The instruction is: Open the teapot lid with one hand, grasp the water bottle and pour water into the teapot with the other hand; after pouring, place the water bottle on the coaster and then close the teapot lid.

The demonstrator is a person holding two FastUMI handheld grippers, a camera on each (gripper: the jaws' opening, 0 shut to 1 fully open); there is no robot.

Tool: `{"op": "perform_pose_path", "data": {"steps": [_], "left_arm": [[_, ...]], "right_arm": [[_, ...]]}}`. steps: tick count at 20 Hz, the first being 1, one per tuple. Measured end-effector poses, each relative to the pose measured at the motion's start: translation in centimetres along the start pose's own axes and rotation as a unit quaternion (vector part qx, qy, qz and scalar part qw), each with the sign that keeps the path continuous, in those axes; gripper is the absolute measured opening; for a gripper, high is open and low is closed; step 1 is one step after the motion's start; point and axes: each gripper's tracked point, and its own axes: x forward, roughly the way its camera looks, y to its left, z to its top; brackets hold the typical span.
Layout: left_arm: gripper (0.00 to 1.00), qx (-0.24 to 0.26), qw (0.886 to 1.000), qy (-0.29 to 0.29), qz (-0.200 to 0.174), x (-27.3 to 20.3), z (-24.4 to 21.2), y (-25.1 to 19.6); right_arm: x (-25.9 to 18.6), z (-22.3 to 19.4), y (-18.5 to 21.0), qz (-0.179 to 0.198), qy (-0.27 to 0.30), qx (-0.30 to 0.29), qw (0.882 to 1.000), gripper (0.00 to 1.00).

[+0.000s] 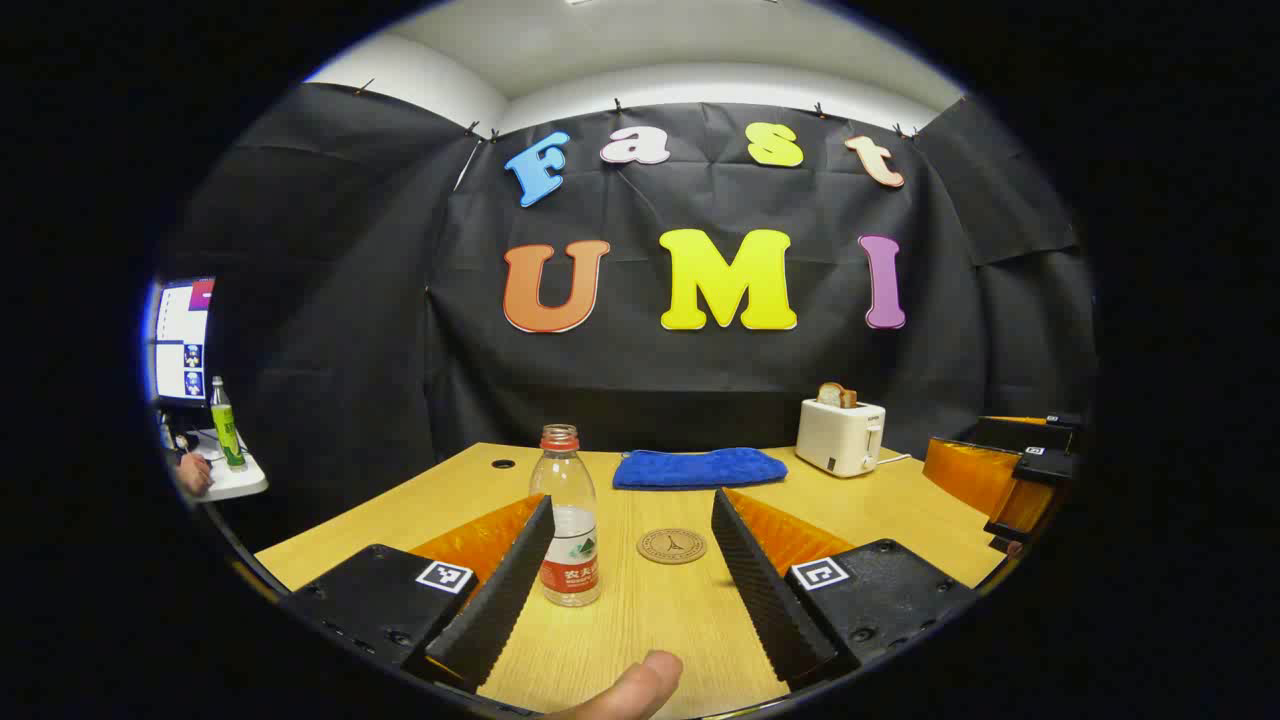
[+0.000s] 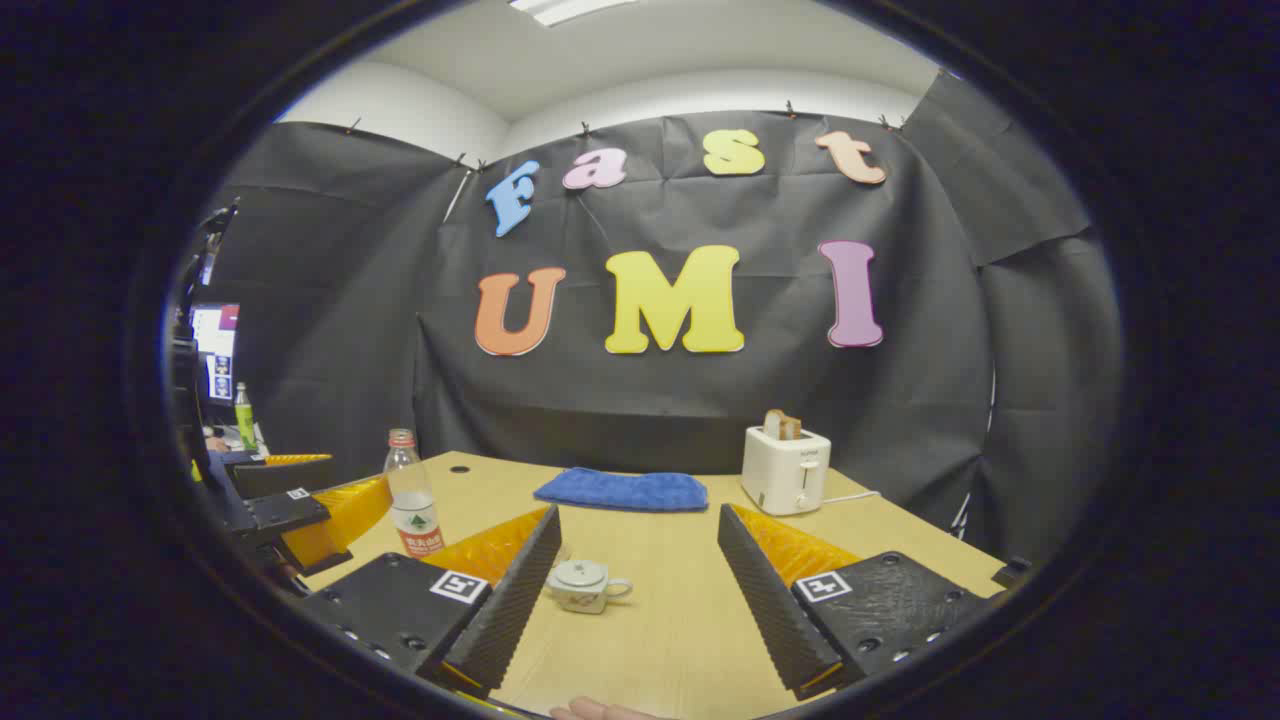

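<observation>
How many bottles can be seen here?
2: a clear water bottle on the wooden table beside the coaster, and a green bottle on the side desk at far left.

No legible text on anything.

A blue cloth (image 1: 699, 467) is laid at the counter's (image 1: 660, 620) far edge, beside a white toaster (image 1: 841, 437) loaded with bread.
</observation>
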Motion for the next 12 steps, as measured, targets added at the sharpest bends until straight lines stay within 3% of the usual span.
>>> {"op": "perform_pose_path", "data": {"steps": [12], "left_arm": [[0.99,-0.02,1.0,0.001,-0.017,-1.8,-0.4,1.9]], "right_arm": [[-1.4,-0.4,0.7,-0.027,0.021,0.0,0.999,0.97]]}}
